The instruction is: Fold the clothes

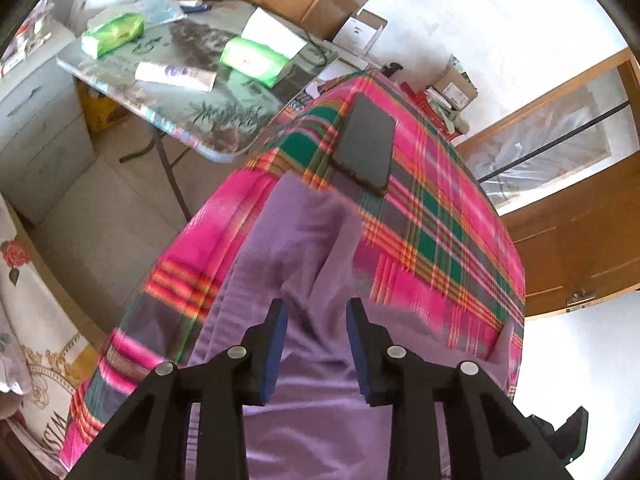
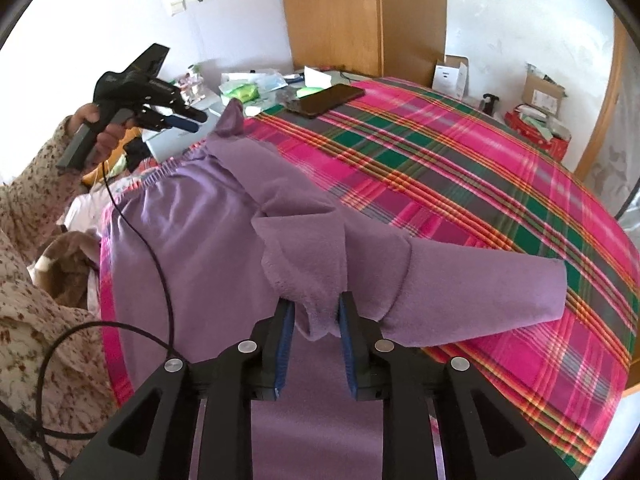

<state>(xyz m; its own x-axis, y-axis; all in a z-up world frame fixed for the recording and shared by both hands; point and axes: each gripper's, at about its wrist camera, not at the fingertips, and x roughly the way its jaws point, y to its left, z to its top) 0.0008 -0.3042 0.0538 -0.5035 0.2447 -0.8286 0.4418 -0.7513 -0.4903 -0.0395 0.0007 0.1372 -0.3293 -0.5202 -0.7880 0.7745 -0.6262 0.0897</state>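
Observation:
A purple garment point(image 2: 192, 232) with an elastic waistband lies on a pink and green plaid bedspread point(image 2: 460, 168). My right gripper point(image 2: 316, 312) has a fold of the purple cloth between its blue pads and lifts it off the bed. In the right wrist view my left gripper point(image 2: 188, 122) is held up in the air at the bed's far left, next to a raised peak of the cloth; its fingers look apart. In the left wrist view the left gripper point(image 1: 318, 312) is open above the purple garment point(image 1: 296, 248), with nothing between its pads.
A black phone point(image 2: 326, 100) lies on the bedspread at the far side point(image 1: 366, 144). A folding table point(image 1: 208, 120) with green packets and a tube stands beside the bed. A wooden wardrobe point(image 2: 332, 12) and boxes line the walls. A cable point(image 2: 160, 264) hangs over the garment.

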